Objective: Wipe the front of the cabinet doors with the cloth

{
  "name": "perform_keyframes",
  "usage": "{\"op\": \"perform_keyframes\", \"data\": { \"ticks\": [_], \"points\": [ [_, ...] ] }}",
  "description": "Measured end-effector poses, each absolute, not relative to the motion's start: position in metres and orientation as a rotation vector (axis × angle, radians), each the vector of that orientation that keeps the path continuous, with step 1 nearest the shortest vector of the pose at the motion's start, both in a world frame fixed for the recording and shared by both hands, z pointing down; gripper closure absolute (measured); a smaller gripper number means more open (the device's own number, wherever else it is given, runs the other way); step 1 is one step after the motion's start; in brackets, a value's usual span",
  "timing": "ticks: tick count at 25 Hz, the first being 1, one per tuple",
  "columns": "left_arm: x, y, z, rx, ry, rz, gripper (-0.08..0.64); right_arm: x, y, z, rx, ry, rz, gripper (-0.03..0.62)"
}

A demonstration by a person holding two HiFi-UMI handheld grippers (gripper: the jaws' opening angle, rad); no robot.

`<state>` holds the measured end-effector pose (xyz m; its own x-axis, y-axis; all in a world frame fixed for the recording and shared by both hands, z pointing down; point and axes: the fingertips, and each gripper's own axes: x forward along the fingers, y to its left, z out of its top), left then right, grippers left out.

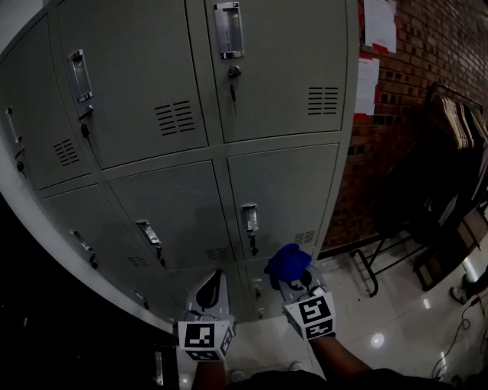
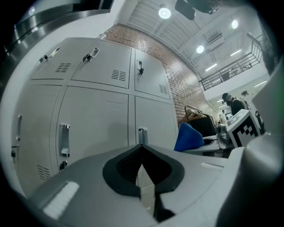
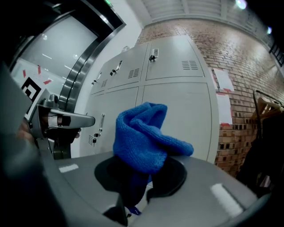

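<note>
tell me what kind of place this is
Likely a locker or changing area in a workplace: a bank of grey metal lockers with keys and vents, a brick wall with pinned papers, and a clothes rack with hangers.

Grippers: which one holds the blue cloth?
The right gripper, jaws shut on the blue cloth bunched above them; the left gripper has its jaws closed with nothing between.
</note>
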<state>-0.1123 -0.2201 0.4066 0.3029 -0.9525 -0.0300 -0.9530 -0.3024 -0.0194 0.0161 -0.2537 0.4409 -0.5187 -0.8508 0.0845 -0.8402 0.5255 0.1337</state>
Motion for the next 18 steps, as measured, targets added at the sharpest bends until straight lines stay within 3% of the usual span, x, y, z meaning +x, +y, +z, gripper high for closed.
{"op": "perform_keyframes", "data": {
  "ticks": [18],
  "points": [
    [-0.103, -0.216, 0.407, -2.523, 1.808, 0.005, 0.545, 0.017, -0.238, 0.421, 1.502, -2.614, -0.224, 0.509]
  ]
}}
